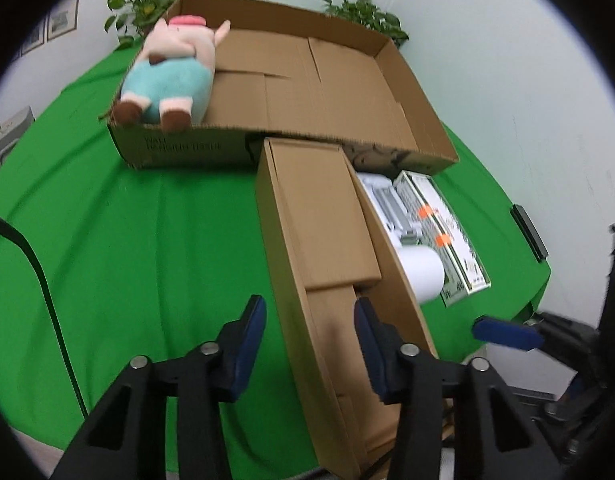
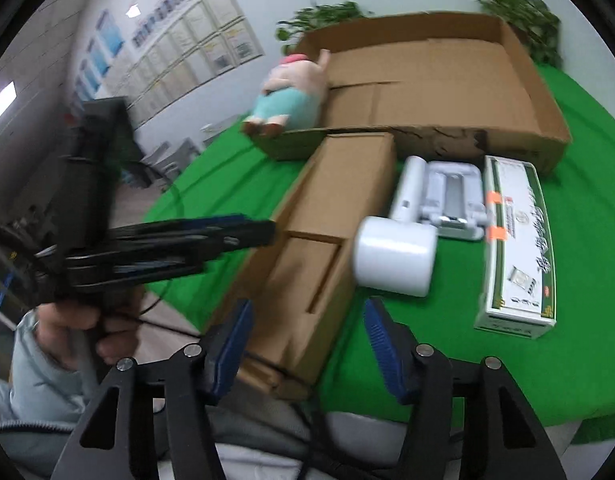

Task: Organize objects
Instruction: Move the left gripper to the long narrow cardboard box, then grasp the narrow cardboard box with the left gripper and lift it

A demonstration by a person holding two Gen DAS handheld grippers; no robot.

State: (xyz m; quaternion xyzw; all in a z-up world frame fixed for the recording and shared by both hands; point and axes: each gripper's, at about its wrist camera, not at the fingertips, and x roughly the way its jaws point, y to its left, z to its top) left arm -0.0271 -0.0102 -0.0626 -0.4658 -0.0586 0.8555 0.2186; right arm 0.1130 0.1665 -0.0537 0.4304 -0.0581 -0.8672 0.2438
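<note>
Both hand-held grippers, left (image 1: pixel 309 322) and right (image 2: pixel 307 326), spread, empty; we risk knocking long carton (image 1: pixel 323 248) off counter (image 1: pixel 147 240) edge on careless grasp.

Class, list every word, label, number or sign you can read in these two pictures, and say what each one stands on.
None can be read for certain.
Tray: dark print on the front wall, too blurred.
Green-and-white box: characters along the top and small marks at the near end, too blurred.
Wall sheets: too small.
Framed pictures: too small.
</note>
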